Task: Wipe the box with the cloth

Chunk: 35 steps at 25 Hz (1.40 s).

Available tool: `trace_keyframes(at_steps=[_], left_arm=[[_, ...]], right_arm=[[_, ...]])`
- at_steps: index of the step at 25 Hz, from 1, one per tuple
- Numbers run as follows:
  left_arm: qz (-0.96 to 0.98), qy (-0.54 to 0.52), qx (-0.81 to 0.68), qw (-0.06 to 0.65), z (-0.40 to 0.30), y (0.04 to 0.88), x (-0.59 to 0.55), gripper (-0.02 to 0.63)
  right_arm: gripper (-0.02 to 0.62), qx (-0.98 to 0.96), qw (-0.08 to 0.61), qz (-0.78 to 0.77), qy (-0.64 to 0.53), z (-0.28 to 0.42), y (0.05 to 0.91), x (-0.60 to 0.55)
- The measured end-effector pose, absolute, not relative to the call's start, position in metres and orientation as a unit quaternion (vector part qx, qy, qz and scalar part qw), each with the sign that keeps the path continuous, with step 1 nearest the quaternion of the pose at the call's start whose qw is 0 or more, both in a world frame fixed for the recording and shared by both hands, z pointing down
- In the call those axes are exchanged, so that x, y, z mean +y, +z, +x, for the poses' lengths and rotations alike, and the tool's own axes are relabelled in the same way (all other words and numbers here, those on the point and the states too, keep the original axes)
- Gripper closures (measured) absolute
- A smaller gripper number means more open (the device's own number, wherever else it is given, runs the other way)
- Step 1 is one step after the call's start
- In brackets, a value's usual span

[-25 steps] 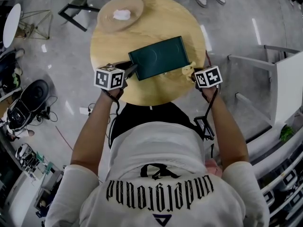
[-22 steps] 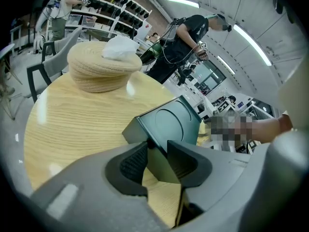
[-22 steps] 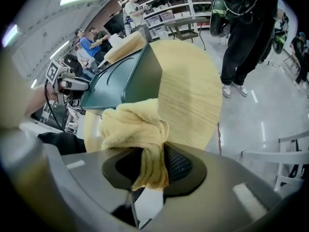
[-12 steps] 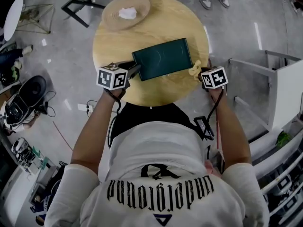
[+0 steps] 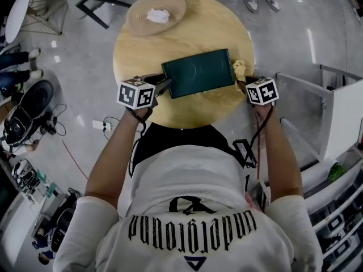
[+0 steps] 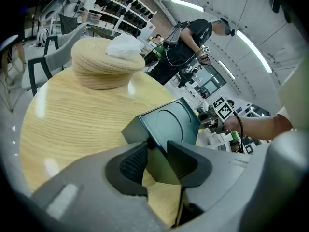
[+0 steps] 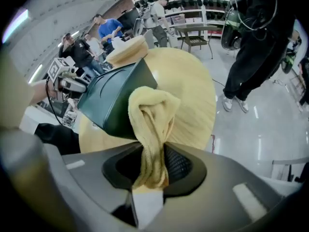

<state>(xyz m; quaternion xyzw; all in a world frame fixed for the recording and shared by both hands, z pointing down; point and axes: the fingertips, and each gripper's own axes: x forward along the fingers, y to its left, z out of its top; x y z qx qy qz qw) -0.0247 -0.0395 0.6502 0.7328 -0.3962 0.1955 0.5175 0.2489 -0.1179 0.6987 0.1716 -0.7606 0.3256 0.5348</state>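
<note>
A dark green flat box [image 5: 198, 72] lies on the round wooden table [image 5: 201, 21]. My left gripper [image 5: 161, 87] is shut on the box's near left corner [image 6: 157, 144]. My right gripper [image 5: 243, 81] is shut on a yellow cloth [image 5: 240, 68], whose bunched end presses against the box's right side [image 7: 113, 103]. In the right gripper view the cloth [image 7: 150, 129] rises from between the jaws and folds over the box edge.
A woven straw hat [image 5: 154, 13] with a white crumpled cloth [image 5: 157, 16] on top sits at the table's far left. Chairs, people and shelving stand around the table, and cables trail on the floor.
My right gripper has moved the cloth away from me along the box's right side. The left gripper keeps hold of the box corner.
</note>
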Motion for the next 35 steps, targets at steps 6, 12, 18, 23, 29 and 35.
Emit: trace_keyframes(at_steps=[6, 12, 18, 23, 29, 35], left_arm=[[0.728, 0.194, -0.399, 0.523, -0.022, 0.649, -0.037, 0.463], [0.727, 0.188, -0.399, 0.526, -0.023, 0.650, -0.038, 0.463], [0.725, 0.188, -0.398, 0.529, -0.022, 0.650, -0.038, 0.463], [0.724, 0.187, -0.397, 0.532, -0.022, 0.649, -0.038, 0.463], [0.723, 0.185, -0.402, 0.531, -0.022, 0.649, -0.036, 0.463], [0.721, 0.186, -0.407, 0.529, -0.023, 0.649, -0.036, 0.465]], right_arm=[[0.485, -0.776, 0.568, 0.081, 0.262, 0.223, 0.700, -0.116], [0.485, -0.798, 0.562, 0.016, 0.216, 0.209, 0.695, -0.135], [0.485, -0.819, 0.541, -0.003, 0.191, 0.188, 0.685, -0.164], [0.483, -0.831, 0.529, 0.003, 0.175, 0.176, 0.677, -0.184], [0.483, -0.834, 0.521, -0.006, 0.183, 0.179, 0.672, -0.167], [0.483, -0.824, 0.528, -0.024, 0.203, 0.203, 0.671, -0.129]])
